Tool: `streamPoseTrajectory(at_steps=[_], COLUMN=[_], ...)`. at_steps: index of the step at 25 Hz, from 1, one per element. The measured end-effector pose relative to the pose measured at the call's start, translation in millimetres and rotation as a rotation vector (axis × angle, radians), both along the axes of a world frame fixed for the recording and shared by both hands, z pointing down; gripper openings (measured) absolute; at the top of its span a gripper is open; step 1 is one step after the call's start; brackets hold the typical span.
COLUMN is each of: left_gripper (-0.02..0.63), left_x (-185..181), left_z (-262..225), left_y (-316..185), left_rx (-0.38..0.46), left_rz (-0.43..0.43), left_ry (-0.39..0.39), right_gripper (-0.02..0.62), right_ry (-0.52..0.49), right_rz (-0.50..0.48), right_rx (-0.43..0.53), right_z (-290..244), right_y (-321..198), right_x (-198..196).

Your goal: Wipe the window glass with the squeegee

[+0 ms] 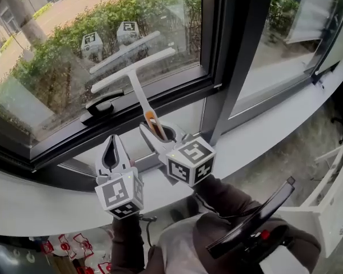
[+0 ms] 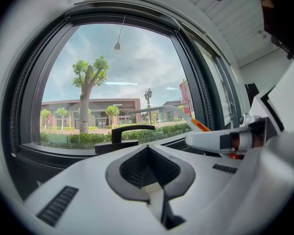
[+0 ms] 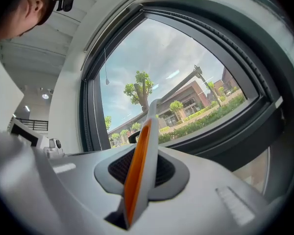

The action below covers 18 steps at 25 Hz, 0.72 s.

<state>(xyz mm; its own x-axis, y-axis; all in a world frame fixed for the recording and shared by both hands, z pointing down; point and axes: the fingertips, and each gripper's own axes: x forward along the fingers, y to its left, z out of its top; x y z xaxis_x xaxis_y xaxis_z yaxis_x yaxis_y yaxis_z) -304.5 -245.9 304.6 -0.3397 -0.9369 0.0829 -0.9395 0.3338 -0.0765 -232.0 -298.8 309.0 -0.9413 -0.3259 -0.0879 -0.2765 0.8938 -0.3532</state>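
A white T-shaped squeegee (image 1: 132, 72) with an orange stripe on its handle points up at the left window pane (image 1: 57, 50). Its blade lies across the lower glass, and I cannot tell whether it touches. My right gripper (image 1: 156, 131) is shut on the handle's lower end; in the right gripper view the orange-striped squeegee handle (image 3: 139, 165) runs up between the jaws of the right gripper (image 3: 146, 150). My left gripper (image 1: 111, 140) is beside it on the left, over the sill, shut and empty. In the left gripper view the left gripper (image 2: 147, 149) faces the pane, with the squeegee (image 2: 198, 125) to its right.
A black window handle (image 1: 103, 104) sits on the lower frame just left of the squeegee, and the same window handle (image 2: 123, 134) shows ahead of the left jaws. A dark mullion (image 1: 240, 50) divides the panes. The white sill (image 1: 257, 144) curves below. A white rack (image 1: 331, 204) stands lower right.
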Motion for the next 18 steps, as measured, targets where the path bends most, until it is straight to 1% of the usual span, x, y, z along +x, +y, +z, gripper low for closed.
streamPoseTrajectory(at_steps=[4,8,12,15,18], left_gripper=[0.002,0.002,0.002,0.002,0.002], left_x=[5,10,8,7,9], left_z=[2,-17,-15,-18,-32], left_y=[9,1,1,-9,-19], left_rx=[0.000,0.051,0.047,0.049,0.064], left_rz=[0.039,0.087,0.075,0.063,0.032], left_ry=[0.028,0.037,0.049,0.024,0.001], right_gripper=[0.044,0.044,0.044,0.043,0.043], right_ry=[-0.019,-0.068,-0.117,-0.164,-0.189], right_rz=[0.017,0.049,0.068,0.073,0.071], right_rx=[0.016,0.088,0.180,0.250,0.294], right_z=[-28,-83,-134,-175,-202], right_y=[8,-1,-11,-27,-45], right_x=[10,23,35,43,50])
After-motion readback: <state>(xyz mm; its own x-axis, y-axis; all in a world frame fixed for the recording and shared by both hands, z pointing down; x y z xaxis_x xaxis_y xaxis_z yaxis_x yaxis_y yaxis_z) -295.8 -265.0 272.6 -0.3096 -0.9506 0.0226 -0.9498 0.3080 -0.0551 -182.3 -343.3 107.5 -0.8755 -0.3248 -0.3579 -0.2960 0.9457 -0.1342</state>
